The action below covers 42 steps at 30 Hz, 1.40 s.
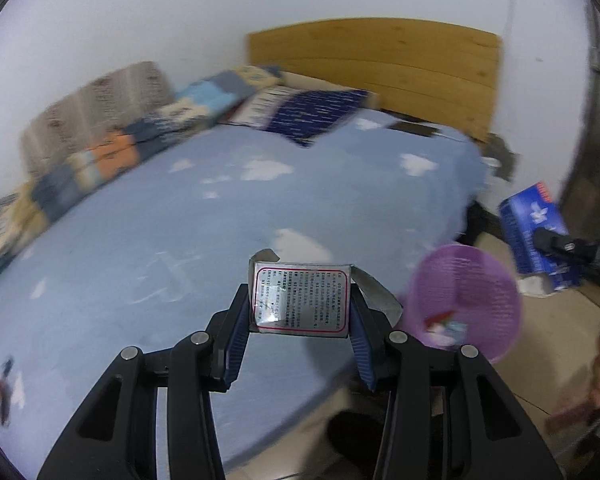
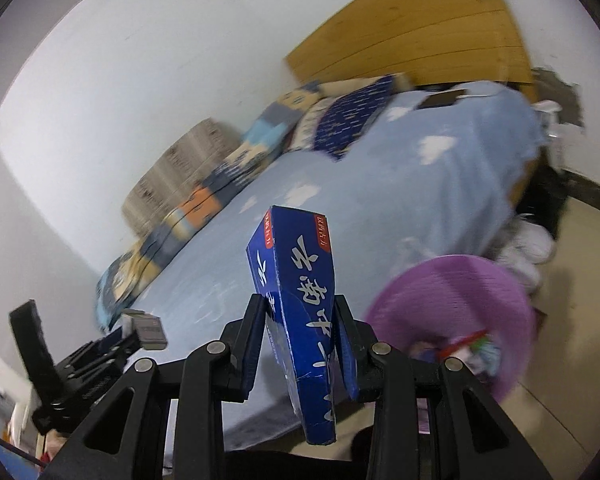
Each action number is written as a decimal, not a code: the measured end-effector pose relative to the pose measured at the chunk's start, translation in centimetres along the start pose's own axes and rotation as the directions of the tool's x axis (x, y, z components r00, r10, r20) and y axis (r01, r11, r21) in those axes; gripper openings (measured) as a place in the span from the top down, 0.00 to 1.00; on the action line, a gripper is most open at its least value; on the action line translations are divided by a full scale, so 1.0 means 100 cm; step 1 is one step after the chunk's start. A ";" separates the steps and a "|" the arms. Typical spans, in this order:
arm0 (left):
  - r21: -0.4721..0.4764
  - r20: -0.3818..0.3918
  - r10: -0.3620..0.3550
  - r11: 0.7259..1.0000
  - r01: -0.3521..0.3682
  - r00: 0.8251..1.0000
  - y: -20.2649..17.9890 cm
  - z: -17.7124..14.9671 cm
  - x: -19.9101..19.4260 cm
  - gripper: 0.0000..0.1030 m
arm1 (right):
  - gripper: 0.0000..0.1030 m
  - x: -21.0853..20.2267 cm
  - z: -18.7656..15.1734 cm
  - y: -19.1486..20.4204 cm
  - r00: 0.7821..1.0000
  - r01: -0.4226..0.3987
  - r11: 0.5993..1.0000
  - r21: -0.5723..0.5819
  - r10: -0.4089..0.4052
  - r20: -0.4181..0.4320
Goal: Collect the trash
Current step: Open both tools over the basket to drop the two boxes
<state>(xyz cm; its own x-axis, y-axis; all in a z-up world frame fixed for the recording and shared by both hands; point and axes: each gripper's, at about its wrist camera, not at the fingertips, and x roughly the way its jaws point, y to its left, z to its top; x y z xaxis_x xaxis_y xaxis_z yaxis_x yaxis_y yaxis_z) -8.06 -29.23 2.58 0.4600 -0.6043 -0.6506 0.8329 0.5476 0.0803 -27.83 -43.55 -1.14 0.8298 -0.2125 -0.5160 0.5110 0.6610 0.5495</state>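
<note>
Left gripper (image 1: 300, 312), right gripper (image 2: 300, 344): jaws clamped.

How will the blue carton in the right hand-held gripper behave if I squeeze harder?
The blue carton looks like thin card, already pinched narrower where the right hand-held gripper clamps it, so it will likely crush further. It seems light and probably empty. Its glossy faces may slip.
</note>
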 end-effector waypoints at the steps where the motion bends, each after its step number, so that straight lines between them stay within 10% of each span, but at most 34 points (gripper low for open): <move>1: 0.006 -0.014 -0.040 0.999 0.040 0.999 -0.009 0.005 0.005 0.57 | 0.66 -0.004 0.001 -0.010 1.000 0.017 1.000 0.017 -0.018 0.006; 12: 0.118 -0.138 -0.244 0.958 0.261 0.960 -0.084 0.038 0.044 0.57 | 0.65 -0.022 0.007 -0.069 0.995 0.090 0.985 0.146 -0.094 0.021; 42: 0.270 -0.312 -0.315 0.875 0.402 0.896 -0.167 0.043 0.118 0.57 | 0.63 -0.013 0.011 -0.103 0.993 0.111 0.970 0.218 -0.116 0.012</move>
<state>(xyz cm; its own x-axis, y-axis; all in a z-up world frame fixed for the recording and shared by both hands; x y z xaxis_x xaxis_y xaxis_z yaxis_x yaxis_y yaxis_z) -15.22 -47.98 -3.22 0.0536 -0.5337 -0.8439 0.9967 0.0803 0.0125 -33.93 -50.82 -5.40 0.7673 -0.2965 -0.5686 0.6364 0.4603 0.6189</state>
